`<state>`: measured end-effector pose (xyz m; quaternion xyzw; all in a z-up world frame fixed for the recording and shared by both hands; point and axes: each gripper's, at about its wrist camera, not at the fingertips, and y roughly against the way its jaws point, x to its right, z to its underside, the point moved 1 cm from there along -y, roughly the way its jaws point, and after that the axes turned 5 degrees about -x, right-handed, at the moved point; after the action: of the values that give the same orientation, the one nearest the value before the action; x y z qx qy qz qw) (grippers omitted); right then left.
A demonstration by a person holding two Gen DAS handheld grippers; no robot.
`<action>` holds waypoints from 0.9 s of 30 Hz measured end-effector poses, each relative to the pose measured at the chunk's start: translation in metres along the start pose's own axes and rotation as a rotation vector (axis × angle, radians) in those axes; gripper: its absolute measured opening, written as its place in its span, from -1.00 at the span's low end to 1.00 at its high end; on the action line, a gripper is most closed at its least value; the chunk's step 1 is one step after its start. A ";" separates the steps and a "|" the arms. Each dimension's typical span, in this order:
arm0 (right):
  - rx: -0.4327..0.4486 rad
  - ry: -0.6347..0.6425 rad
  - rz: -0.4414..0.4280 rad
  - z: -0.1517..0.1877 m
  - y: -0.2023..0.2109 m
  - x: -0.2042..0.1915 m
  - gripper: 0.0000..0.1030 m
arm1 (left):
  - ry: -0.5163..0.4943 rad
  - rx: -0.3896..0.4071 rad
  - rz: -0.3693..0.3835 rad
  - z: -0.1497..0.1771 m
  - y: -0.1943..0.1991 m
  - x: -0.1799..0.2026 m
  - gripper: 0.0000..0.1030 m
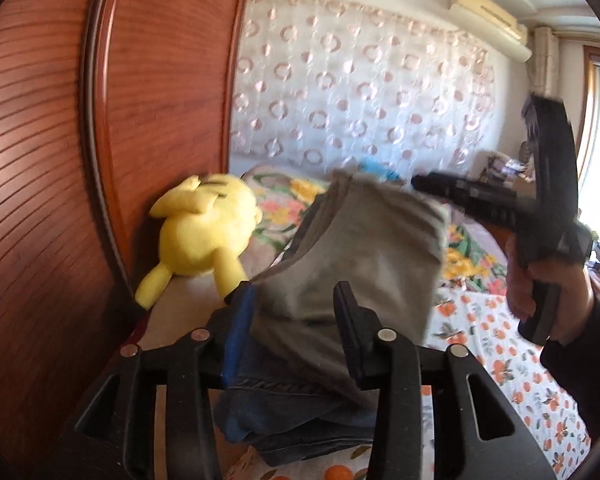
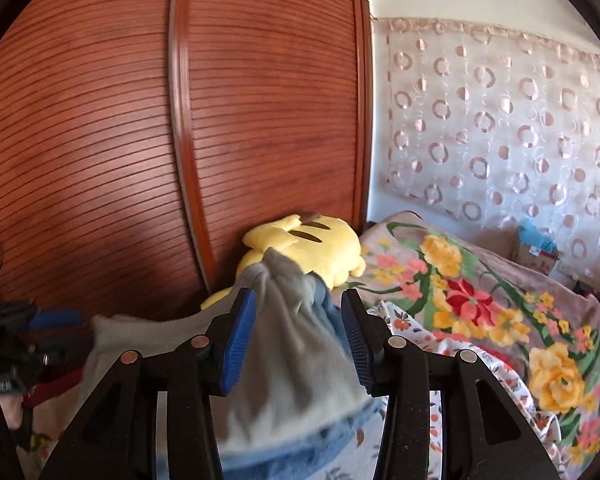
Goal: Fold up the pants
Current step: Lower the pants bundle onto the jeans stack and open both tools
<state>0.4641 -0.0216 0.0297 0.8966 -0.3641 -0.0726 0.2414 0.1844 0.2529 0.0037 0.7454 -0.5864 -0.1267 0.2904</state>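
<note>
Currently both tools stand parted, pads off the cloth; left tool (image 1: 296, 312) and right tool (image 2: 300, 332) each have the pants (image 1: 352, 248), grey lining out over denim, bunched loose between their fingers; pants lie on the bed (image 1: 540, 368); yellow plush toy (image 1: 204, 236) at ten o'clock, against the wooden wardrobe (image 1: 60, 160).

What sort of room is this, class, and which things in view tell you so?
Most likely a bedroom at home: a bed with a floral blanket, a yellow plush toy lying beside a wooden wardrobe door, and a sheer patterned curtain behind the bed.
</note>
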 end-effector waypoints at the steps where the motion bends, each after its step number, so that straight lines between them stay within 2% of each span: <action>1: 0.002 0.003 -0.018 0.005 0.005 -0.001 -0.10 | -0.012 0.009 0.032 -0.003 0.001 0.004 -0.18; 3: -0.011 0.005 -0.050 0.013 0.009 -0.004 -0.11 | -0.032 0.003 0.057 -0.005 -0.002 0.010 -0.18; 7: -0.048 0.019 -0.056 0.027 0.011 0.002 -0.15 | -0.074 -0.048 0.063 -0.001 -0.021 0.018 -0.18; 13: -0.093 0.017 -0.005 0.022 -0.012 0.013 -0.15 | -0.092 -0.136 0.037 0.017 -0.044 0.013 -0.18; 16: -0.107 -0.003 0.019 0.017 -0.026 0.016 -0.15 | -0.084 -0.141 0.036 0.021 -0.046 0.009 -0.18; 18: -0.114 -0.024 0.006 0.017 -0.031 0.017 -0.15 | -0.084 -0.139 0.034 0.022 -0.044 0.009 -0.18; 27: -0.095 -0.093 -0.028 0.030 -0.005 0.019 -0.15 | -0.112 -0.121 0.022 0.022 -0.027 0.023 -0.18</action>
<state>0.4717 -0.0425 0.0016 0.8848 -0.3585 -0.1349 0.2655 0.2010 0.2285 -0.0257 0.7117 -0.6013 -0.2002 0.3031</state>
